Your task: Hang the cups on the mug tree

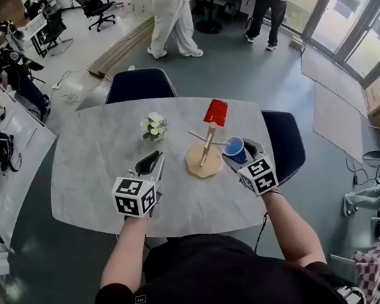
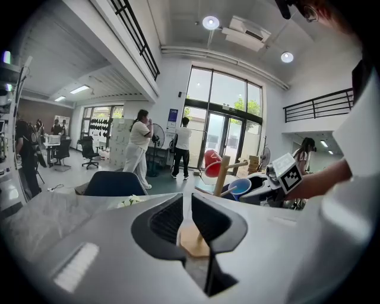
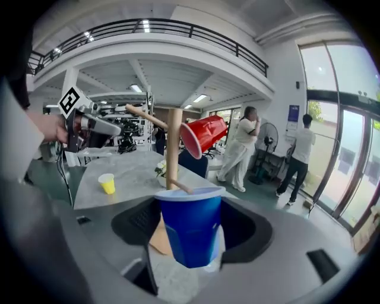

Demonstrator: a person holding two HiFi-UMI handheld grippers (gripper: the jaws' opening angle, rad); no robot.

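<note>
A wooden mug tree (image 1: 205, 154) stands mid-table with a red cup (image 1: 216, 113) hung mouth-down on its top peg. My right gripper (image 1: 236, 150) is shut on a blue cup (image 1: 234, 149), held upright above the table just right of the trunk. In the right gripper view a peg tip touches the blue cup's (image 3: 193, 228) rim, and a yellow cup (image 3: 107, 183) stands on the table farther left. My left gripper (image 1: 156, 159) rests left of the tree's base, jaws shut and empty, pointing at the base (image 2: 193, 240).
A small pot of white flowers (image 1: 153, 127) sits behind my left gripper on the grey table (image 1: 91, 164). Dark chairs stand at the far edge (image 1: 139, 84) and the right edge (image 1: 285, 142). Two people (image 1: 173, 16) stand on the floor beyond.
</note>
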